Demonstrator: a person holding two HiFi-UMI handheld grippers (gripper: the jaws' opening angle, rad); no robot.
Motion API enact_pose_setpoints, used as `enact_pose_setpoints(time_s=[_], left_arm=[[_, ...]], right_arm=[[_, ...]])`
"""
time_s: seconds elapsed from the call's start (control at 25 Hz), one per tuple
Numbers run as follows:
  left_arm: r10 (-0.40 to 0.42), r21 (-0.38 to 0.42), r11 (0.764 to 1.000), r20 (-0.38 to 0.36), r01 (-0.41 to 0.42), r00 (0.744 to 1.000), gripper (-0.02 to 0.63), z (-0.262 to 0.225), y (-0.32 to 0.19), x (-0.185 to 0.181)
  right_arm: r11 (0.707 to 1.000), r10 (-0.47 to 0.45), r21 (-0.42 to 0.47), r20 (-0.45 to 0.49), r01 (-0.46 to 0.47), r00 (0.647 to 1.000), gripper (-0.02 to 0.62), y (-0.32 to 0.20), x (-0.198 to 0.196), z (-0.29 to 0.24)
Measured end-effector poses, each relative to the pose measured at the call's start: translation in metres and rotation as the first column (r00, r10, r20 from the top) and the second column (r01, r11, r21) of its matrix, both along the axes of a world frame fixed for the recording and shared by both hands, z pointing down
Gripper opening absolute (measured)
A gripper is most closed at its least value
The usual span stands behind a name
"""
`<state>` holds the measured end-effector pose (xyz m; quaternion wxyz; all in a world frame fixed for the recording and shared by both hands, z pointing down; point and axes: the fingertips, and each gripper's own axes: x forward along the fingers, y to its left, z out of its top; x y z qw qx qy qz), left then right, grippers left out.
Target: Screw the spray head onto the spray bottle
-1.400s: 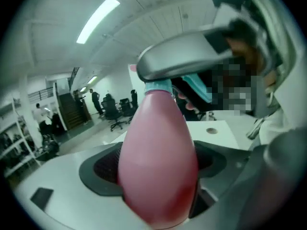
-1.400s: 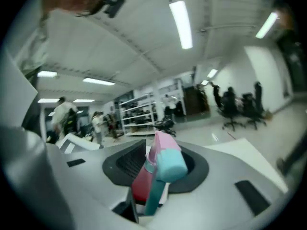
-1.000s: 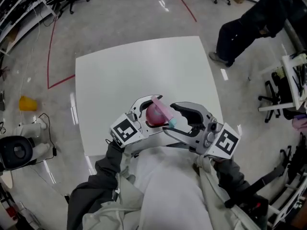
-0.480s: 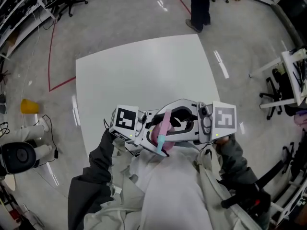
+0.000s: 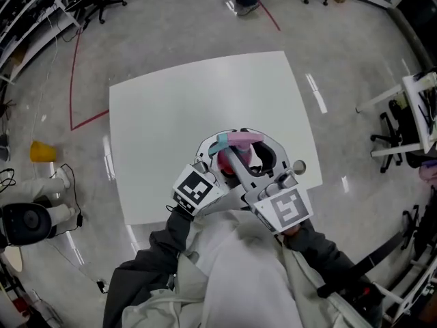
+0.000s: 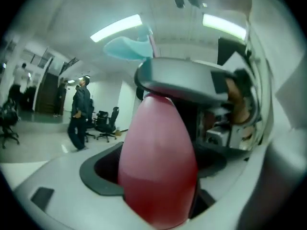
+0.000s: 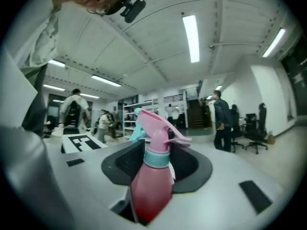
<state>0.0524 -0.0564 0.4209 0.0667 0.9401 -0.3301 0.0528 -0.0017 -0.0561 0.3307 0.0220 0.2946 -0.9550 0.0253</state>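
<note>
While the left gripper (image 5: 220,161) clenched the red spray bottle (image 6: 158,162) over the table (image 5: 177,101), the right gripper (image 7: 157,150) was closing its jaws round the teal collar (image 7: 156,158) of the pink spray head (image 7: 156,126); tightening seemed in hand; next, probably a firm grip, then a twist.

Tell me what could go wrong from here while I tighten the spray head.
1. The right tongs are closing round the teal collar; if they catch the pink spray head off-centre, the thread may cross.
2. The left tongs hold the red spray bottle by its smooth rounded body above the table; twisting could spin or drop it.
</note>
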Motion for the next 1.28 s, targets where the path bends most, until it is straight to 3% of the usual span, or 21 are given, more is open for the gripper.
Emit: enact_pose_setpoints(time_s=[0.08, 0.16, 0.24, 0.36, 0.48, 0.52, 0.56, 0.6, 0.68, 0.76, 0.84, 0.92, 1.0, 1.16, 1.28], left_arm=[[0.082, 0.013, 0.997, -0.099, -0.081, 0.992, 0.43, -0.011, 0.011, -0.003], [0.161, 0.052, 0.987, -0.134, -0.155, 0.978, 0.43, -0.022, 0.022, -0.007], [0.246, 0.064, 0.969, -0.163, -0.238, 0.956, 0.43, -0.029, 0.033, -0.008], [0.345, 0.055, 0.939, -0.123, -0.341, 0.93, 0.43, -0.027, 0.046, -0.005], [0.39, 0.032, 0.921, -0.057, -0.389, 0.919, 0.43, -0.015, 0.051, 0.001], [0.385, 0.021, 0.923, -0.054, -0.384, 0.921, 0.431, -0.012, 0.049, 0.001], [0.363, 0.011, 0.932, -0.062, -0.363, 0.93, 0.431, -0.01, 0.046, 0.0], [0.327, 0.005, 0.945, -0.069, -0.327, 0.943, 0.43, -0.009, 0.04, -0.002], [0.219, 0.016, 0.976, -0.036, -0.218, 0.975, 0.431, -0.008, 0.024, -0.01], [0.061, 0.025, 0.998, 0.069, -0.063, 0.996, 0.431, 0.001, 0.006, -0.018], [-0.095, 0.034, 0.995, 0.19, 0.09, 0.977, 0.431, 0.015, -0.008, -0.025], [-0.144, 0.031, 0.99, 0.215, 0.141, 0.966, 0.431, 0.021, -0.011, -0.024], [-0.115, 0.018, 0.993, 0.165, 0.113, 0.98, 0.431, 0.016, -0.007, -0.02], [-0.047, 0.001, 0.999, 0.061, 0.048, 0.997, 0.43, 0.007, 0.0, -0.025], [-0.034, -0.003, 0.999, 0.075, 0.034, 0.997, 0.431, 0.006, 0.0, -0.035]], right_arm=[[0.985, -0.174, -0.007, -0.007, 0.174, 0.985, 0.2, 0.016, -0.007, -0.001], [0.935, -0.351, -0.044, 0.014, 0.351, 0.936, 0.251, 0.029, -0.002, 0.0], [0.873, -0.473, -0.081, 0.106, 0.481, 0.875, 0.267, 0.035, 0.007, -0.007], [0.826, -0.539, -0.033, 0.24, 0.562, 0.807, 0.267, 0.033, 0.012, -0.031], [0.814, -0.575, 0.012, 0.157, 0.581, 0.803, 0.263, 0.041, 0.0, -0.035], [0.818, -0.574, 0.03, 0.113, 0.574, 0.811, 0.219, 0.043, -0.006, -0.034], [0.833, -0.553, 0.046, 0.079, 0.551, 0.829, 0.131, 0.042, -0.01, -0.034], [0.858, -0.513, 0.057, 0.058, 0.511, 0.856, 0.094, 0.038, -0.013, -0.034], [0.92, -0.391, 0.058, 0.049, 0.388, 0.919, 0.094, 0.024, -0.014, -0.033], [0.978, -0.21, 0.021, 0.046, 0.209, 0.977, 0.094, 0.005, -0.009, -0.025], [0.998, -0.024, -0.051, 0.043, 0.027, 0.999, 0.092, -0.012, -0.002, -0.013], [0.995, 0.055, -0.085, 0.056, -0.05, 0.997, 0.092, -0.016, 0.002, -0.008], [0.998, 0.012, -0.056, 0.073, -0.008, 0.997, 0.094, -0.011, 0.001, -0.012], [0.985, -0.172, 0.011, 0.118, 0.171, 0.978, 0.126, 0.003, 0.012, -0.027], [0.962, -0.273, 0.014, 0.097, 0.273, 0.957, 0.126, 0.013, 0.014, -0.024]])
